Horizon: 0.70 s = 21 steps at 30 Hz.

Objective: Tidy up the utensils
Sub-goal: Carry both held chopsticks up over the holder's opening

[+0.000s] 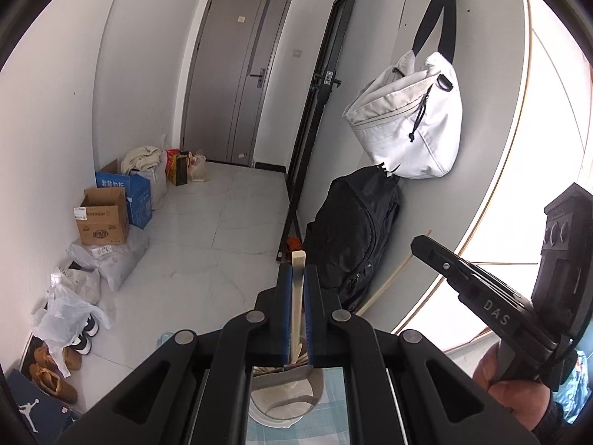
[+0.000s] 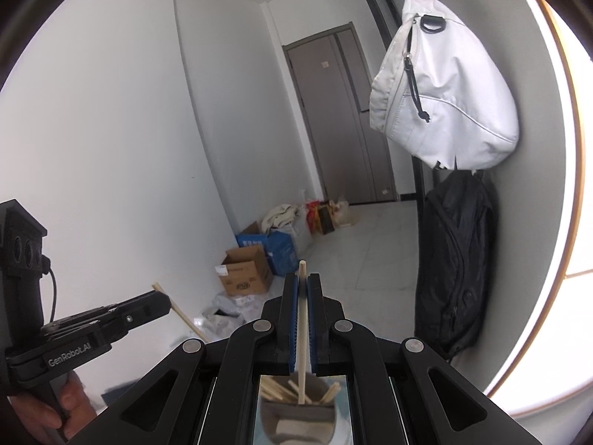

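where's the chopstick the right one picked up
In the right wrist view it stands clamped between the right tongs, chopstick tip upward, its lower end above the cup of chopsticks.

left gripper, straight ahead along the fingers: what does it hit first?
Probably the black backpack leaning at the wall's foot, just right of the left gripper line. The held chopstick tip would touch first. Depth is unclear; the tiled floor might come first.
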Each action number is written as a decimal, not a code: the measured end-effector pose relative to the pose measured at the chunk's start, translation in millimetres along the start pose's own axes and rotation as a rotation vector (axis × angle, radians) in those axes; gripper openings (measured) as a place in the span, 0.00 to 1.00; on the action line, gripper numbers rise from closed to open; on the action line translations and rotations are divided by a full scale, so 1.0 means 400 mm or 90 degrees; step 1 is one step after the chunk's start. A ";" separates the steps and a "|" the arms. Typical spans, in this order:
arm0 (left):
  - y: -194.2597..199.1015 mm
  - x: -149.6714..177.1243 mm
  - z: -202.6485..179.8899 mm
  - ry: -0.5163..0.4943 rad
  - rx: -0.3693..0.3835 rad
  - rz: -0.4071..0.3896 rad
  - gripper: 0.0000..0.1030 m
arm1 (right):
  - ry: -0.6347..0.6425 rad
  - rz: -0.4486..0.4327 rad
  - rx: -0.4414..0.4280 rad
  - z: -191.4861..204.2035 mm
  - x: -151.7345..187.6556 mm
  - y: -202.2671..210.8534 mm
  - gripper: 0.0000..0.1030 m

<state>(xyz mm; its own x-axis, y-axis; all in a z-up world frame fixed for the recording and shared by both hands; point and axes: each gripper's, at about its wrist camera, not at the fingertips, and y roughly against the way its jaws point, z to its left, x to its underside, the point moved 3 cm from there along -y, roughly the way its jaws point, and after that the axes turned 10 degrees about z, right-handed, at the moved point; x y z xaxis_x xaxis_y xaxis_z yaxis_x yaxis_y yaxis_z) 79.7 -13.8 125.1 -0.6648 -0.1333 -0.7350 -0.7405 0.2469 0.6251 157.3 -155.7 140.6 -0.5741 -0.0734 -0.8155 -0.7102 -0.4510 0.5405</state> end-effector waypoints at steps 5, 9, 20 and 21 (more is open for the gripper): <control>-0.061 0.004 0.017 -0.005 -0.001 0.017 0.02 | -0.010 0.020 -0.001 -0.020 0.011 -0.081 0.04; -0.112 0.025 0.035 -0.003 0.001 0.043 0.02 | -0.018 0.046 -0.003 -0.037 0.044 -0.140 0.04; -0.240 0.076 0.082 -0.003 0.049 0.166 0.02 | -0.003 0.116 -0.025 -0.042 0.150 -0.238 0.04; -0.240 0.079 0.081 -0.009 0.047 0.167 0.02 | -0.002 0.119 -0.023 -0.041 0.156 -0.240 0.04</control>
<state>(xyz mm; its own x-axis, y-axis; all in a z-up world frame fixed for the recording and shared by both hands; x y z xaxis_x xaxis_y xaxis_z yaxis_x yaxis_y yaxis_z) 133.1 -10.7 33.4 -0.8309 -0.0431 -0.5548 -0.5342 0.3412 0.7735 196.4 -131.4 34.6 -0.6966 -0.1560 -0.7002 -0.5752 -0.4618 0.6752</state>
